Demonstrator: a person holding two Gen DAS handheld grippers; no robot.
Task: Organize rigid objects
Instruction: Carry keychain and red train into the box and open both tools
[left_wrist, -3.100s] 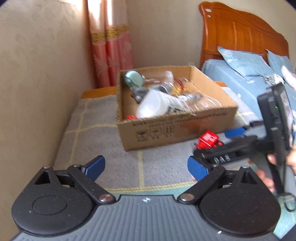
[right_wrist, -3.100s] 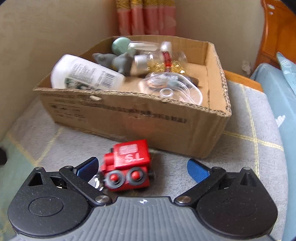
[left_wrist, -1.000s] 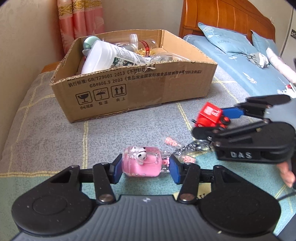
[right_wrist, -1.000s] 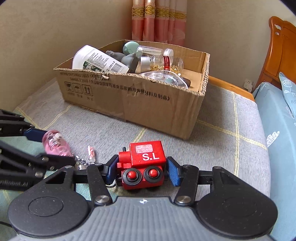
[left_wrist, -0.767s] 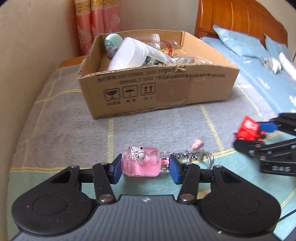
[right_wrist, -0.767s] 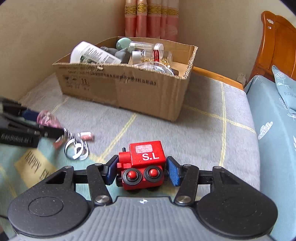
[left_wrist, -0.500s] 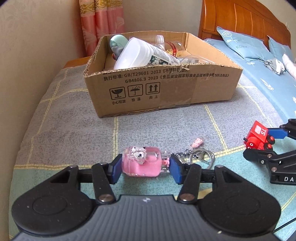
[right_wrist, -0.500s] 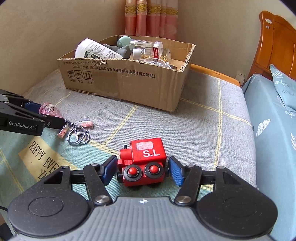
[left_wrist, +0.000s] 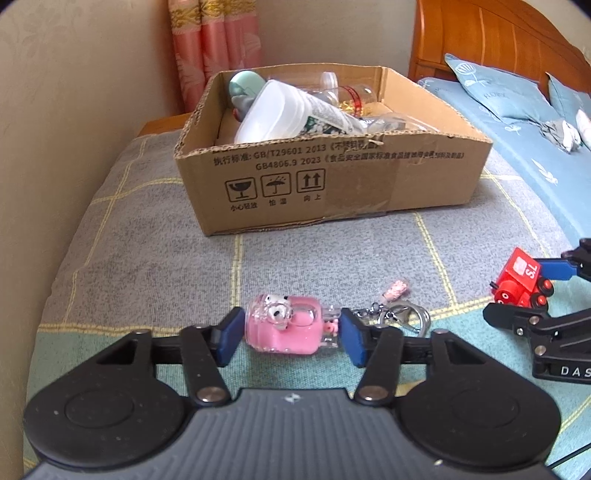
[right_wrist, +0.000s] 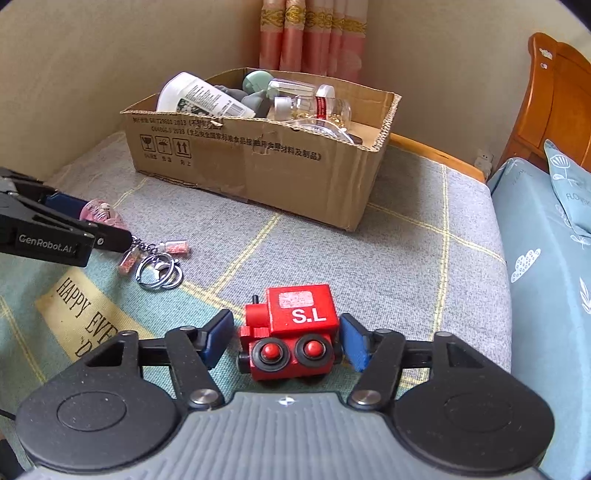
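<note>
A pink keychain charm (left_wrist: 286, 326) with key rings (left_wrist: 402, 317) lies on the blanket between the fingers of my left gripper (left_wrist: 288, 334), whose jaws stand slightly apart from it, open. A red toy train marked S.L (right_wrist: 295, 332) sits on the blanket between the fingers of my right gripper (right_wrist: 286, 339), which is open with small gaps on both sides. The train (left_wrist: 521, 278) and the right gripper also show in the left wrist view, and the charm (right_wrist: 105, 218) in the right wrist view. A cardboard box (left_wrist: 332, 173) stands behind.
The box (right_wrist: 258, 162) holds a white bottle (right_wrist: 199, 98), glass jars and a grey-green figure. A wall runs along the left. A blue bed (left_wrist: 517, 122) with a wooden headboard lies to the right. The blanket (right_wrist: 406, 258) is grey and teal.
Both grippers, shut on the charm and the train a second ago, have set them on the blanket further from the box and opened slightly.
</note>
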